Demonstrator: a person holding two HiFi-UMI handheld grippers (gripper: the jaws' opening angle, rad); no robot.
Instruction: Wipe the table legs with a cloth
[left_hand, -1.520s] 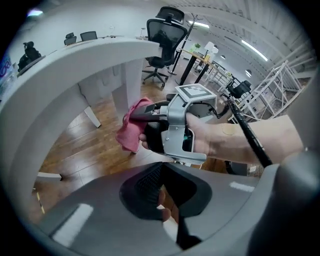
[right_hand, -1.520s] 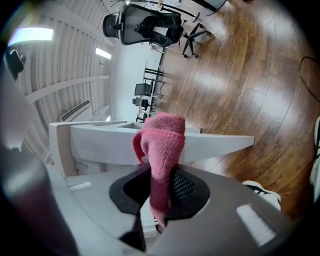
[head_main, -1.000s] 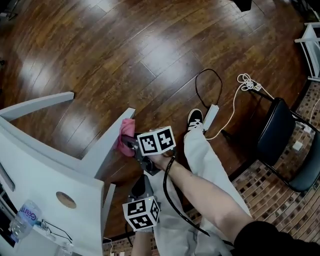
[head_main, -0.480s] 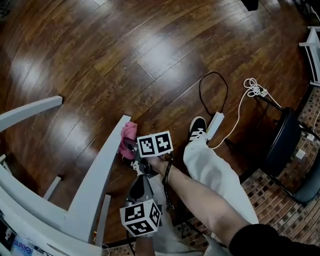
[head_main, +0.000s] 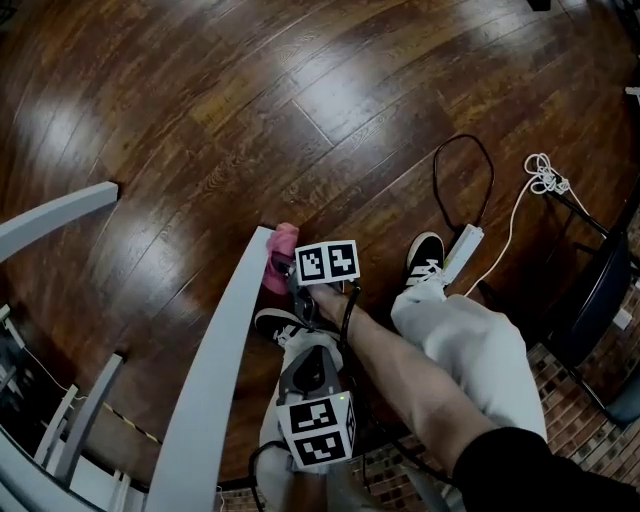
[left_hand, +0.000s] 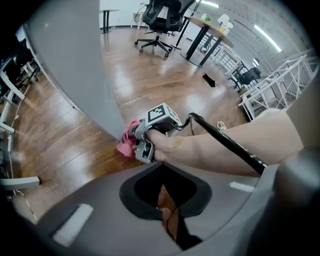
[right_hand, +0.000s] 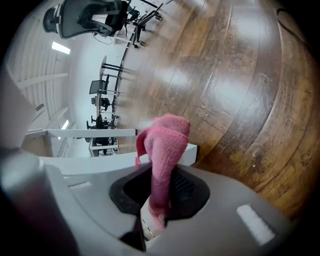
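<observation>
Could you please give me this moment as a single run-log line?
right gripper: shut on pink cloth | cloth: at table leg's lower end | left gripper: empty

right gripper (left_hand: 137, 137) holds pink cloth (left_hand: 126, 145) against grey table leg (left_hand: 75, 65).

You are seeing no readable words or numbers; only coded squares are showing on the centre marker cube (head_main: 328, 263) and the lower-centre marker cube (head_main: 320, 432).
</observation>
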